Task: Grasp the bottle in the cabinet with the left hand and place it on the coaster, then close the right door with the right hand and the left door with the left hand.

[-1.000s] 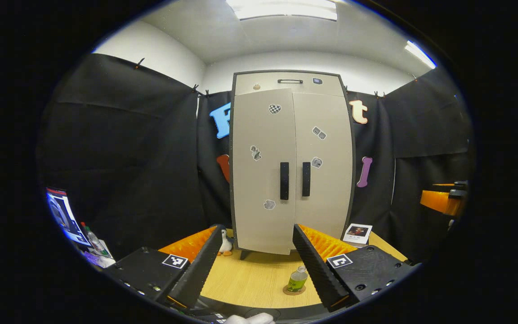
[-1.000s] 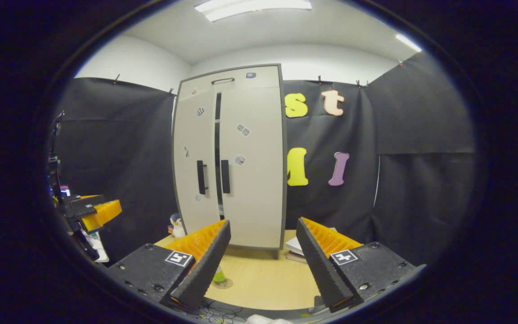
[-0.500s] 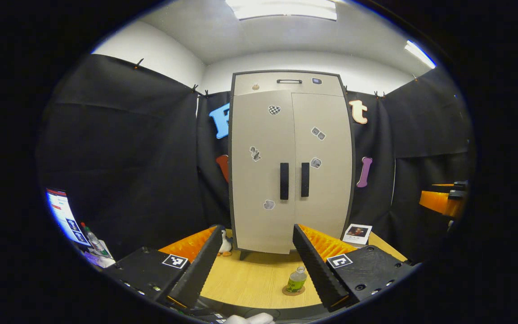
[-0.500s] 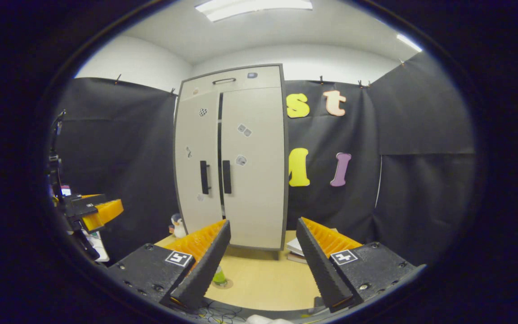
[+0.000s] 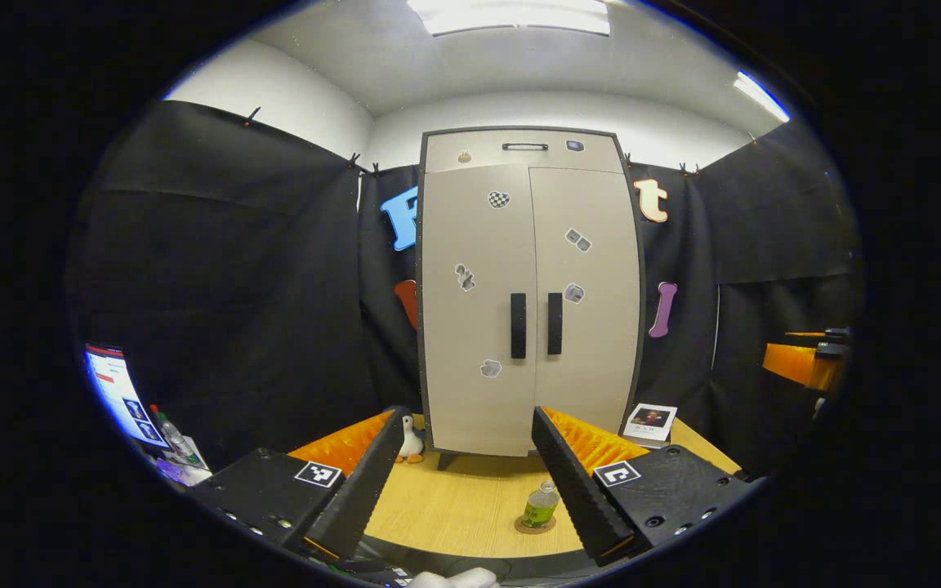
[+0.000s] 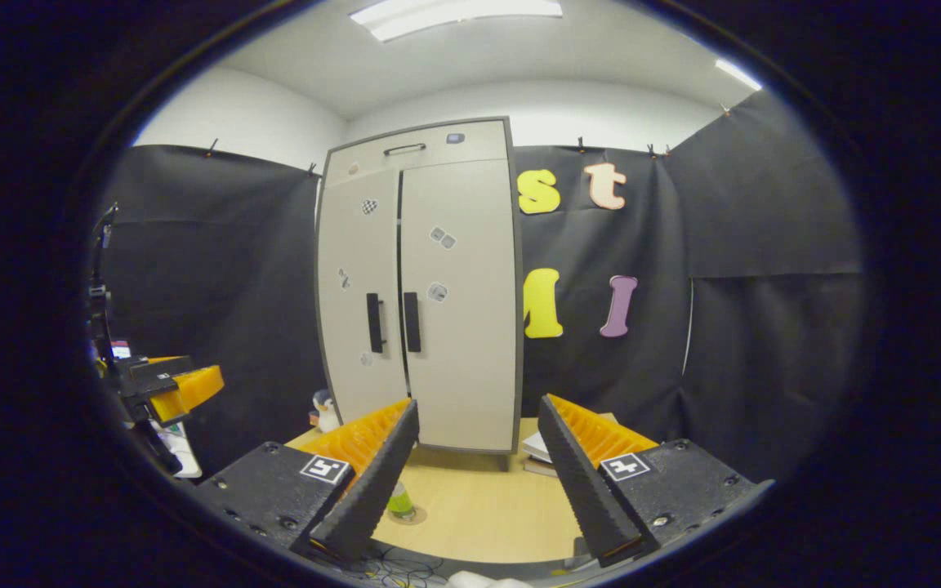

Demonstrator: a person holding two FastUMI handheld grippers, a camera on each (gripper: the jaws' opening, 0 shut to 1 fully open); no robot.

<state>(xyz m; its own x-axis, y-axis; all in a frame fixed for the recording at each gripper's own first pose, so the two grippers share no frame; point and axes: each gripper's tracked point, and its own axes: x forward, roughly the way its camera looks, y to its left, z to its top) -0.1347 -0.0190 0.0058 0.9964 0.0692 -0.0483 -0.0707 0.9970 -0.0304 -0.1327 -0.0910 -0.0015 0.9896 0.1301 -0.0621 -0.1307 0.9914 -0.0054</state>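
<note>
Standing on its coaster point(image 5: 535, 525) between the spread, empty left gripper point(image 5: 466, 482) fingers, the bottle point(image 5: 539, 505) faces the closed cabinet point(image 5: 529, 294); right gripper point(image 6: 474, 482) likewise spread.

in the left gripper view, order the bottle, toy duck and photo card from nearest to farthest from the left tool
1. Bottle, standing on the coaster by the left tool's right finger, at the table's near edge.
2. Toy duck, farther back on the left, by the cabinet's foot.
3. Photo card, far right, beside the cabinet; about as far back as the duck, too close to rank.
</note>
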